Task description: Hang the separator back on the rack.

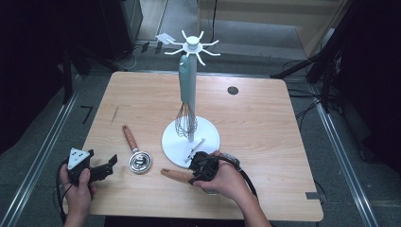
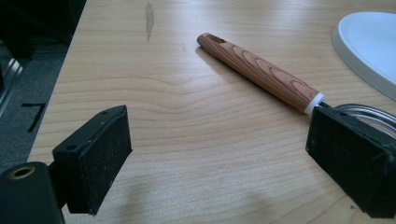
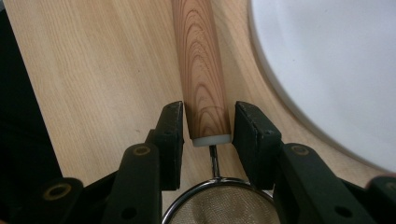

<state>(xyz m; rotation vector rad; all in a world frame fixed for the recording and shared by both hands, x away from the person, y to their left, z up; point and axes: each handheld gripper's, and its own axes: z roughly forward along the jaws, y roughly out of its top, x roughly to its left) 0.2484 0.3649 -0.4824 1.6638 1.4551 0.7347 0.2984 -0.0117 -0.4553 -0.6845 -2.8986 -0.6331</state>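
A mesh strainer (image 3: 219, 207) with a wood-grain handle (image 3: 201, 70) lies on the table beside the white stand base (image 3: 327, 70). My right gripper (image 3: 208, 128) straddles that handle at its white collar, open, with a thin gap on each side. From above, the right gripper (image 1: 193, 174) sits over the handle (image 1: 174, 174) by the front of the base (image 1: 210, 135). A second wood-handled utensil (image 1: 129, 137) with a round metal head (image 1: 140, 161) lies to the left. My left gripper (image 1: 111, 166) stands wide open near it, empty; its handle (image 2: 259, 70) lies beyond the left gripper (image 2: 224, 154).
A teal-handled whisk (image 1: 186, 109) hangs from the stand's hooked top (image 1: 193, 45). A small metal utensil (image 1: 196, 149) lies on the base. A dark grommet (image 1: 232, 90) is set in the far tabletop. Floor rails and dark stands flank the table.
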